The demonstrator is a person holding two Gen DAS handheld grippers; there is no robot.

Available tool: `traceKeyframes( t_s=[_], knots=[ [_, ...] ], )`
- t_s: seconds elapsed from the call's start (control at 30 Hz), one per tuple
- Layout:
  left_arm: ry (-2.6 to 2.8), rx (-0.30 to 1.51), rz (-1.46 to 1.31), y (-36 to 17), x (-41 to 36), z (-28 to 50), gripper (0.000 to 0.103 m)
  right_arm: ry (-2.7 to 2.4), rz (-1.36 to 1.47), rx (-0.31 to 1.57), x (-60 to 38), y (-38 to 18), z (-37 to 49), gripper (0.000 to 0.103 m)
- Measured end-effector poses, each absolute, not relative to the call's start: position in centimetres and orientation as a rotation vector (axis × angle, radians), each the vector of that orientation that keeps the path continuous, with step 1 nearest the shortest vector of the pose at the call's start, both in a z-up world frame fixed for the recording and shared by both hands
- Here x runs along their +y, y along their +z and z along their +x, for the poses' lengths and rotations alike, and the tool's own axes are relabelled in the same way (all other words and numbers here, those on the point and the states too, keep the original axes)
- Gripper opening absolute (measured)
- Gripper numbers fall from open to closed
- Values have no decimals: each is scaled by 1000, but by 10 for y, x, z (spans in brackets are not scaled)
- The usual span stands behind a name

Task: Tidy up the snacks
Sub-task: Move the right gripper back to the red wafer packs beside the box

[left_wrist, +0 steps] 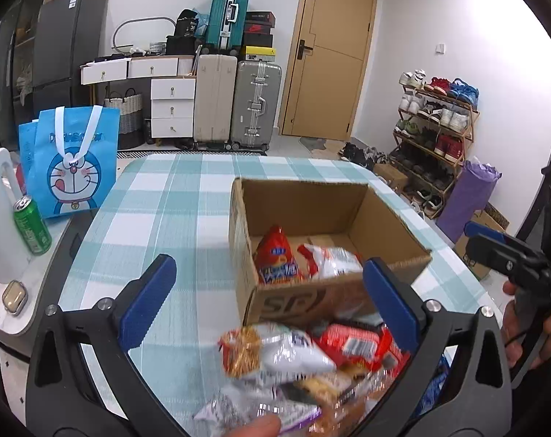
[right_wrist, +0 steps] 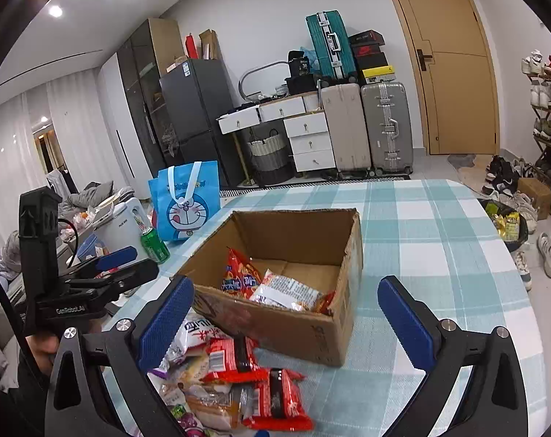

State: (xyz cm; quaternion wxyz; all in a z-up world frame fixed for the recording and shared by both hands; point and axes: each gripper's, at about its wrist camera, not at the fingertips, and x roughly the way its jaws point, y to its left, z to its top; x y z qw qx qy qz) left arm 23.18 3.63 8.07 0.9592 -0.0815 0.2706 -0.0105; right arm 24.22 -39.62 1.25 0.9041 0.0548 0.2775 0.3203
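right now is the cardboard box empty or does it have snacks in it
Not empty: the open-topped cardboard box holds a red packet and a silvery white packet; much of its floor is bare.

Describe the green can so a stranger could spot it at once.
Find the checked table with the cardboard box. Past its edge stands a blue cartoon bag beside a white kettle. The green can stands between them, the only metal cylinder there.

The open top of the cardboard box (right_wrist: pixel 297 251) lies clear ahead of me; a heap of snack packets (right_wrist: pixel 235 375) crowds the near tablecloth (right_wrist: pixel 439 240), bare to the right.
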Motion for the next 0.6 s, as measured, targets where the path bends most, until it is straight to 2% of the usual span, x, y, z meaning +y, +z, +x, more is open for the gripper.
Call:
traceKeyframes(
  t_s=[0.6],
  knots=[
    [3,599,-124,69,27,157,102,626,14,703,-412,-12,204,102]
  ],
)
